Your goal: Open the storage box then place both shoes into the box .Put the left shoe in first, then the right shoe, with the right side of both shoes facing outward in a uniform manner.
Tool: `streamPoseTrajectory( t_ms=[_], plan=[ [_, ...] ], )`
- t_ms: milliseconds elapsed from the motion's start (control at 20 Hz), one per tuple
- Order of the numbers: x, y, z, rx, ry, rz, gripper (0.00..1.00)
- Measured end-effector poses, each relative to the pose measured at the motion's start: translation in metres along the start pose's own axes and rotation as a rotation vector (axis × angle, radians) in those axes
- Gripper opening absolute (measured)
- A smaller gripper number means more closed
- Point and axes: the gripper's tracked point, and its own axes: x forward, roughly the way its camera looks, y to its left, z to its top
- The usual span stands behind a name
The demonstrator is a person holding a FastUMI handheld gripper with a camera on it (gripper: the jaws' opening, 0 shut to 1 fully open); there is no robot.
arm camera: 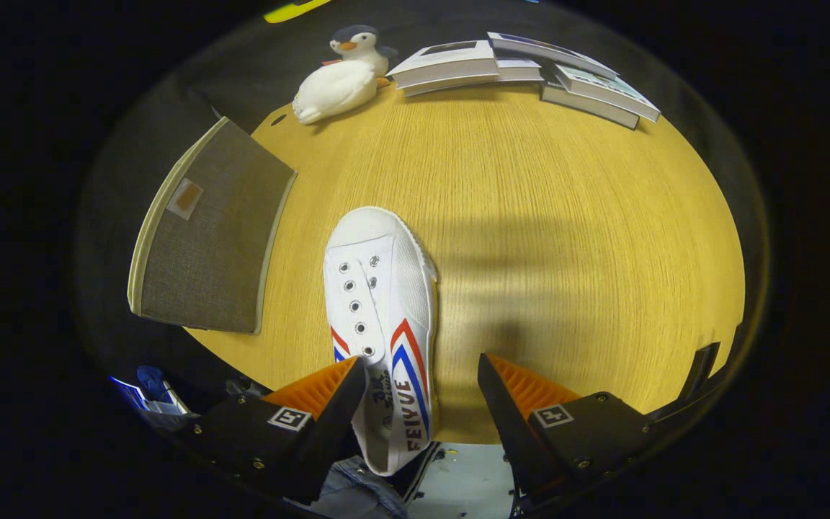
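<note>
My jaws point(421, 389) spread wide around a white canvas shoe point(383, 317) with red and blue stripes.
Its heel is hidden behind my left finger; a grey fabric storage box point(210, 238) lies flat beyond on the yellow wooden bench point(566, 238), near a plush penguin point(343, 76) and books point(530, 72).

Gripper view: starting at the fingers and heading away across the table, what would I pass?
Open fingers straddling the white shoe's heel → white shoe → bare wooden table → plush penguin and stacked books at the far edge.

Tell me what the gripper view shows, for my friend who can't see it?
A white shoe lies on a wooden table, heel between the open gripper fingers. Left of it is a grey box; beyond are a toy penguin and books.
</note>
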Motion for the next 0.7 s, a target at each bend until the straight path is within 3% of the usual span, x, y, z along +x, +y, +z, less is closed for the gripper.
streamPoseTrajectory(
  t_ms=[50,200,300,450,550,600,700],
  plan=[
    [0.005,0.004,0.0,-0.008,0.002,0.012,0.95],
    [0.011,0.01,-0.002,0.021,0.024,0.05,0.7],
    [0.01,0.001,-0.001,0.042,-0.003,0.01,0.61],
    [0.014,0.003,-0.003,0.115,-0.021,0.009,0.11],
    [0.015,0.005,-0.006,0.128,-0.075,-0.01,0.11],
    [0.009,0.007,0.002,0.133,-0.095,-0.021,0.0],
    [-0.001,0.012,0.0,0.159,-0.099,-0.007,0.0]
  ],
)
